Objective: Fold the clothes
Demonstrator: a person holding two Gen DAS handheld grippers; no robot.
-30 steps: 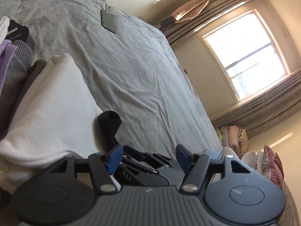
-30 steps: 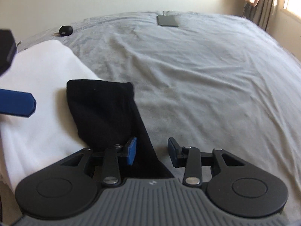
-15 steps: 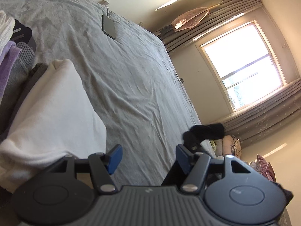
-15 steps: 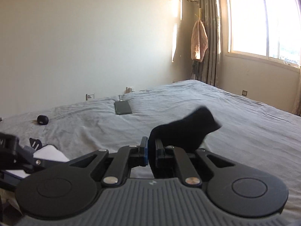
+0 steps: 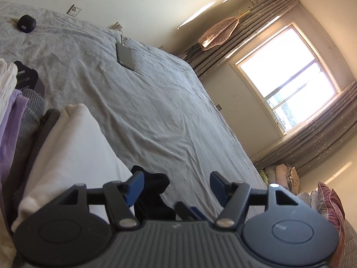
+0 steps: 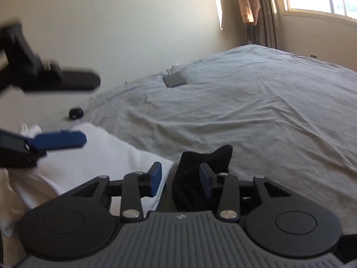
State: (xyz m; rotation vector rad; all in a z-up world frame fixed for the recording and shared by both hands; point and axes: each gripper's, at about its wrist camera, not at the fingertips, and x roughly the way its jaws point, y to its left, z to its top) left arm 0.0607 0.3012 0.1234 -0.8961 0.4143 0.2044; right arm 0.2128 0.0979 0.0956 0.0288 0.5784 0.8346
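A black sock (image 6: 196, 165) hangs bunched between the jaws of my right gripper (image 6: 180, 176), resting against the right pad (image 6: 205, 176). Those jaws are opening, and the left pad stands clear of the sock. A folded white garment (image 6: 100, 154) lies on the grey bed sheet (image 6: 256, 116) just left of it. My left gripper (image 6: 91, 109) hovers blurred above the garment, open and holding nothing. In the left wrist view, the left gripper (image 5: 176, 183) is open over the sheet, with the sock (image 5: 156, 179) and the white garment (image 5: 73, 151) below its left finger.
A stack of folded clothes (image 5: 15, 116), purple, grey and white, sits at the left. A dark phone (image 6: 175, 80) and a small black round object (image 6: 75, 112) lie far up the bed. The window (image 5: 287, 76), curtains and pillows (image 5: 285, 174) are on the right.
The right gripper took the sock off the white garment, lifted it while shut on it, then came down beside the garment with its jaws parting. The left gripper barely moved.
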